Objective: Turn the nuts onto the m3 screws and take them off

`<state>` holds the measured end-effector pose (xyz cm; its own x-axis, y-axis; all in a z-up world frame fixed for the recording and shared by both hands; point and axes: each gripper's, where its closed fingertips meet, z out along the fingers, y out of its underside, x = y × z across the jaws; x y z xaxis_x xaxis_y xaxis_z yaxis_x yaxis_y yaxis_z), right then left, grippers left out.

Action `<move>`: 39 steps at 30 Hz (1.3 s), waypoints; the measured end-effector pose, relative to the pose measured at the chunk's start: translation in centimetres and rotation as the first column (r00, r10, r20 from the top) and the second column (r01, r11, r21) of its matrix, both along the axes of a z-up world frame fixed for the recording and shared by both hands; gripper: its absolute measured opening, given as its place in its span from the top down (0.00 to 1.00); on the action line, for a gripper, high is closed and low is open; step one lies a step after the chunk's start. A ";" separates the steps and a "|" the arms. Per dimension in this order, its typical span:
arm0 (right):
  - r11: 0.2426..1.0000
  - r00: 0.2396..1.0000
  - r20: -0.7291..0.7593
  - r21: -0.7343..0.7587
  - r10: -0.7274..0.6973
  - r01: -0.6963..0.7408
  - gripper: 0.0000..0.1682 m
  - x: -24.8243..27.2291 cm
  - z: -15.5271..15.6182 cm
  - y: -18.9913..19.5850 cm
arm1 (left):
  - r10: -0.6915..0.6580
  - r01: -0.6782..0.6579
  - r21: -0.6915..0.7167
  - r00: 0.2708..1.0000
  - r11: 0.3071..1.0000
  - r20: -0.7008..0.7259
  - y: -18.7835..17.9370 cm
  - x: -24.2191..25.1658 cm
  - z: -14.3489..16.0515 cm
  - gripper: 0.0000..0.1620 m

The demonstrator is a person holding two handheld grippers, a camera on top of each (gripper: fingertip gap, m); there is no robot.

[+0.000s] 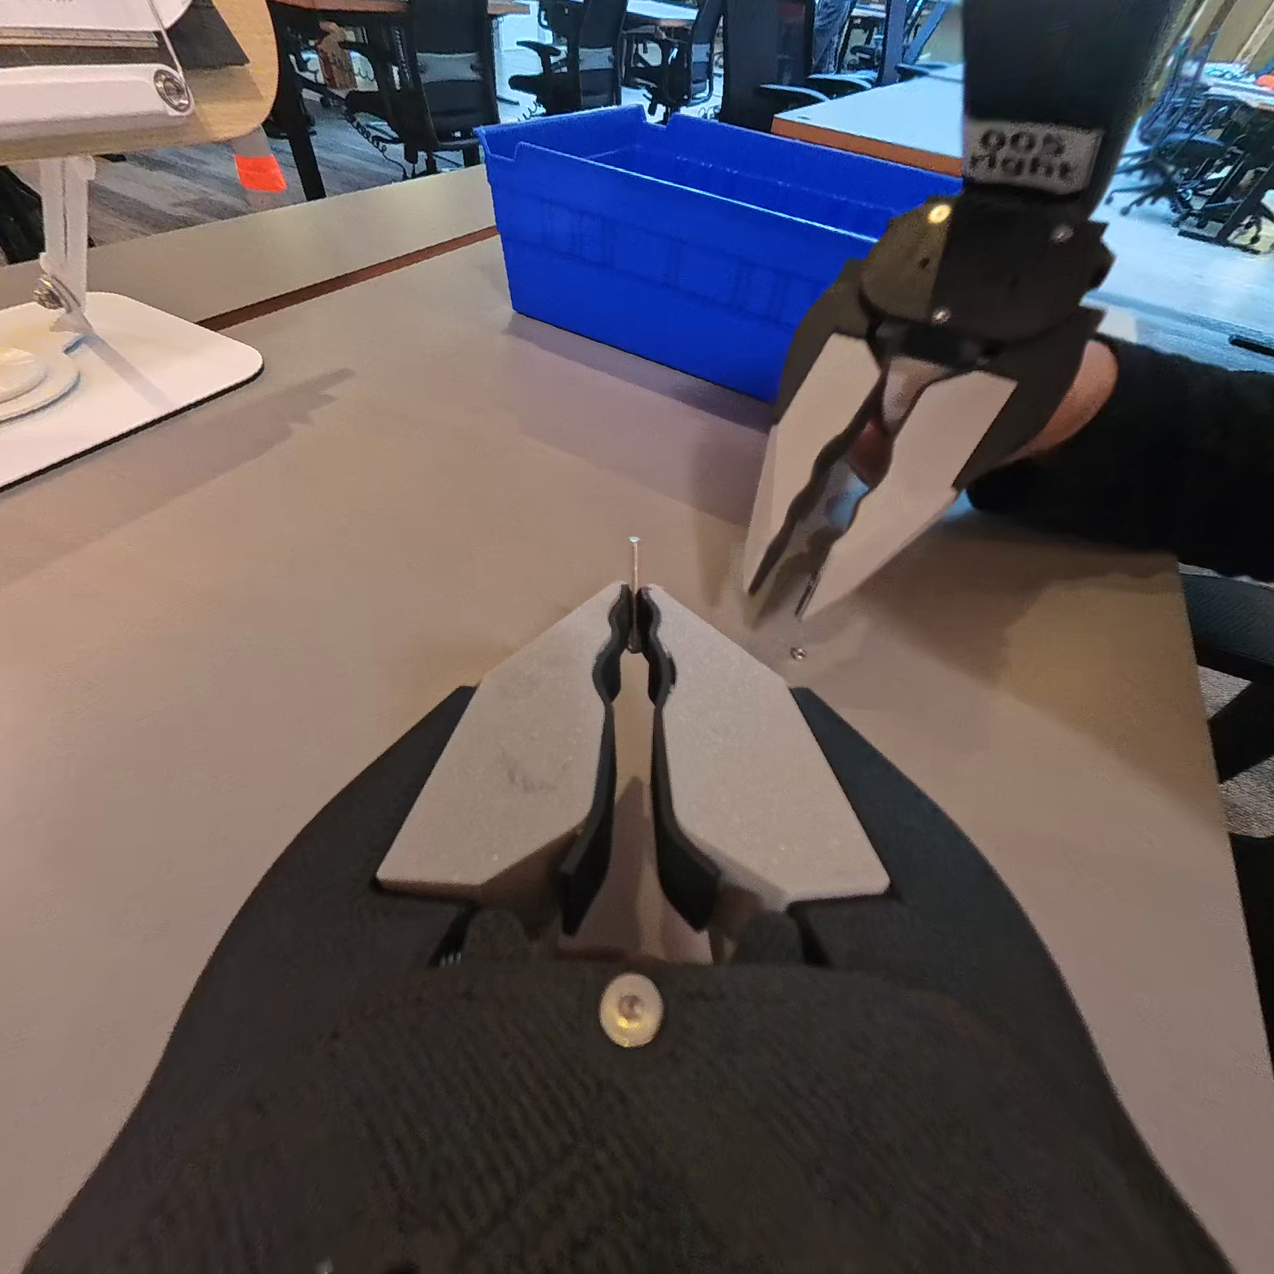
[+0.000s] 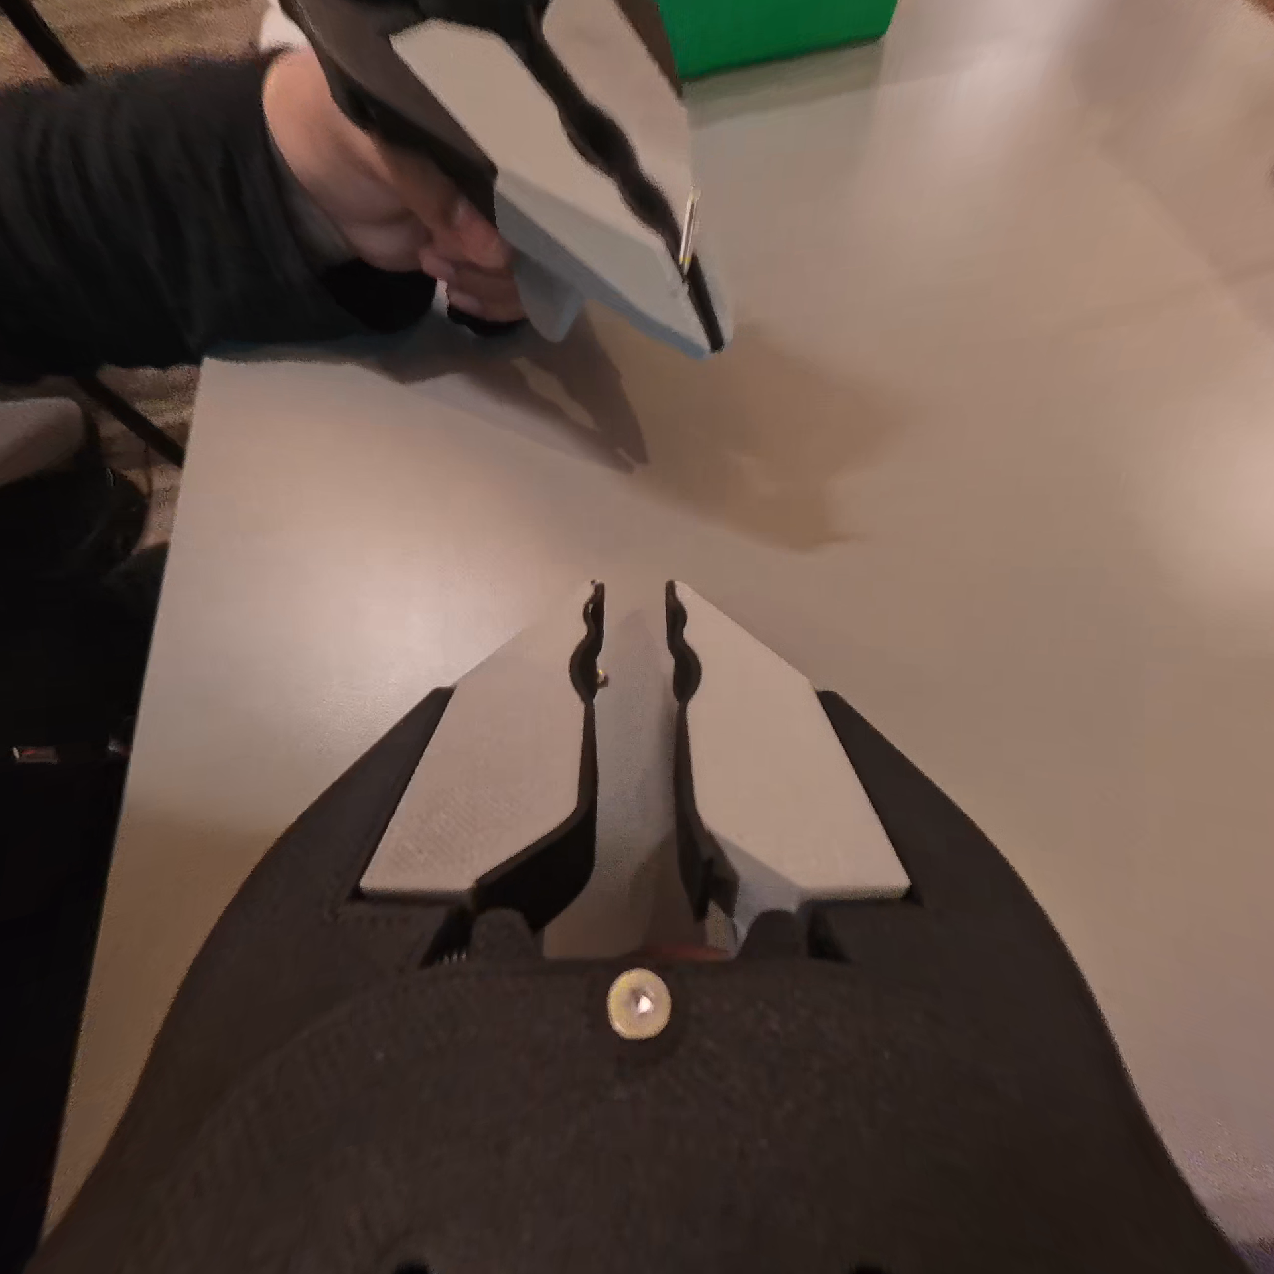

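Note:
In the left wrist view my left gripper [image 1: 633, 603] is shut on a thin silver M3 screw [image 1: 633, 567], which stands upright above the fingertips. A small silver nut [image 1: 798, 653] lies on the grey table [image 1: 345, 551] to the right. My right gripper [image 1: 782, 607] points down with its tips just above and left of the nut, slightly open. In the right wrist view my right gripper [image 2: 634, 589] is open and empty over the table. The left gripper [image 2: 689, 282] shows above it with the screw [image 2: 691, 220].
A blue plastic bin [image 1: 689, 241] stands at the back of the table. A white stand with a flat base [image 1: 124, 372] is at the left. A green box [image 2: 772, 34] shows at the far edge. The table's edge runs along the right [image 1: 1199, 689]. Across from one pair of fingers to the other is roughly 7 cm.

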<state>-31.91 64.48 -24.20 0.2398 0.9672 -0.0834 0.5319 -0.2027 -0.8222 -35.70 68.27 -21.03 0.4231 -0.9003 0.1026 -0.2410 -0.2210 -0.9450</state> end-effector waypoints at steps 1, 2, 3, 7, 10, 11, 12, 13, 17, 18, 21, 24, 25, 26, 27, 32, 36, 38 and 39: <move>1.000 1.000 -0.010 0.002 -0.003 0.003 0.92 0.2 0.6 -0.1 | -0.002 0.002 -0.001 1.000 1.000 0.001 0.0 0.0 0.0 1.00; 1.000 1.000 -0.005 0.004 -0.002 0.002 0.92 0.4 0.9 -0.2 | -0.007 0.007 0.001 1.000 1.000 0.004 -0.1 0.1 0.1 1.00; 1.000 1.000 0.015 0.006 0.012 -0.012 0.92 0.6 0.9 -0.6 | -0.019 0.019 0.003 1.000 1.000 0.006 -0.3 0.2 0.1 1.00; 0.996 0.988 0.137 0.060 0.064 -0.073 0.92 1.3 -0.6 -1.5 | -0.067 0.067 0.012 0.998 0.998 -0.016 -1.1 0.8 -0.1 1.00; 0.994 0.979 0.187 0.059 0.082 -0.094 0.92 1.3 -2.0 -1.8 | -0.086 0.087 0.037 0.996 0.996 -0.028 -1.5 1.0 -0.1 1.00; 0.993 0.978 0.189 0.060 0.090 -0.103 0.92 1.2 -2.2 -1.8 | -0.083 0.085 0.041 0.996 0.996 -0.031 -1.5 1.0 -0.2 1.00; 0.992 0.978 0.184 0.062 0.098 -0.111 0.92 1.1 -2.2 -1.9 | -0.082 0.083 0.041 0.996 0.996 -0.031 -1.4 1.0 -0.1 1.00; 0.991 0.978 0.179 0.063 0.105 -0.118 0.92 1.1 -2.3 -1.9 | -0.082 0.083 0.040 0.996 0.996 -0.028 -1.4 1.0 -0.1 1.00; 0.986 0.978 0.163 0.074 0.134 -0.148 0.93 0.9 -2.6 -1.8 | -0.079 0.080 0.038 0.997 0.996 -0.019 -1.3 1.0 0.0 1.00; 0.985 0.976 0.162 0.074 0.143 -0.156 0.93 0.9 -2.7 -1.9 | -0.081 0.082 0.039 0.996 0.996 -0.020 -1.4 1.0 0.0 1.00; 0.980 0.972 0.168 0.077 0.167 -0.181 0.93 0.9 -3.1 -2.0 | -0.082 0.083 0.041 0.996 0.996 -0.022 -1.4 1.0 0.0 1.00; 0.974 0.969 0.157 0.088 0.192 -0.207 0.93 0.8 -3.1 -2.0 | -0.083 0.084 0.039 0.996 0.996 -0.020 -1.5 1.0 0.0 1.00; 0.973 0.967 0.154 0.085 0.202 -0.217 0.93 0.8 -3.2 -2.1 | -0.084 0.084 0.038 0.996 0.996 -0.020 -1.5 1.0 0.0 1.00; 0.971 0.966 0.153 0.082 0.210 -0.224 0.93 0.7 -3.2 -2.1 | -0.084 0.085 0.038 0.996 0.996 -0.020 -1.5 1.0 0.0 1.00; 0.969 0.965 0.146 0.083 0.218 -0.231 0.93 0.7 -3.1 -2.1 | -0.085 0.085 0.037 0.996 0.996 -0.020 -1.5 1.0 0.0 1.00; 0.956 0.956 0.119 0.091 0.269 -0.280 0.96 0.5 -2.7 -2.1 | -0.091 0.091 0.033 0.996 0.995 -0.016 -1.5 1.1 0.0 1.00; 0.928 0.932 0.132 0.117 0.337 -0.353 0.96 0.1 -2.7 -2.5 | -0.094 0.094 0.031 0.995 0.995 -0.014 -1.6 1.1 0.0 1.00; 0.921 0.926 0.143 0.129 0.351 -0.369 0.96 0.1 -2.8 -2.5 | -0.094 0.094 0.031 0.996 0.995 -0.012 -1.6 1.1 0.0 1.00; 0.919 0.923 0.144 0.126 0.357 -0.375 0.96 0.2 -2.8 -2.6 | -0.095 0.095 0.031 0.995 0.995 -0.012 -1.6 1.1 0.0 1.00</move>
